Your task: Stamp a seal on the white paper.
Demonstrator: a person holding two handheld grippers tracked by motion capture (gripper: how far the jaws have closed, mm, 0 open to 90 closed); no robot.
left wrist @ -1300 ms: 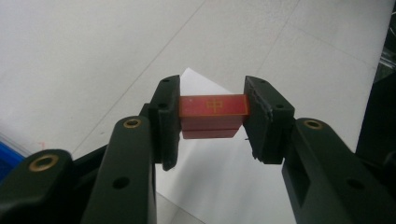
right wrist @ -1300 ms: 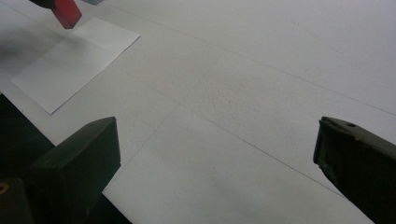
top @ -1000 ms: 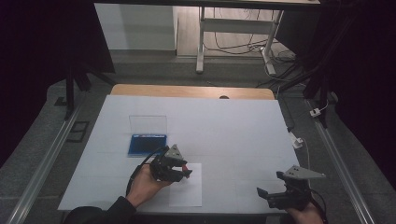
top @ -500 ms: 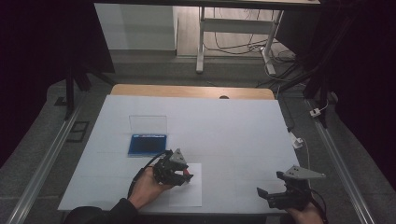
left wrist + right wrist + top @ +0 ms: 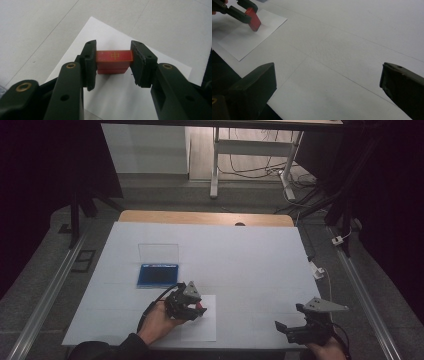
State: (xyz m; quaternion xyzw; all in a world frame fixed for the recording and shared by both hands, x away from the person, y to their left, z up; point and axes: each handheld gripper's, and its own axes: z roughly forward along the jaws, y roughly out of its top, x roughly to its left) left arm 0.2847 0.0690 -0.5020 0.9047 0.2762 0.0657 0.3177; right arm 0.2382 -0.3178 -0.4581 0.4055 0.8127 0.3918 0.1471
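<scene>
Left gripper: its jaws were clamped on the two ends of a red block, as they were a second before.
Red block: it was held over the far corner of the white sheet near the front edge of the table; whether it touched the paper could not be told. A gold mark showed on its upper face.
Change since the earlier frames: the left hand had drawn slightly toward the person, so the gripper sat a little nearer the table's front edge and further over the sheet.
Right gripper: jaws wide apart with nothing between them, low at the front right of the table, unmoved.
Blue case: it lay open beyond the left gripper, its clear lid raised, in the same spot as before.
</scene>
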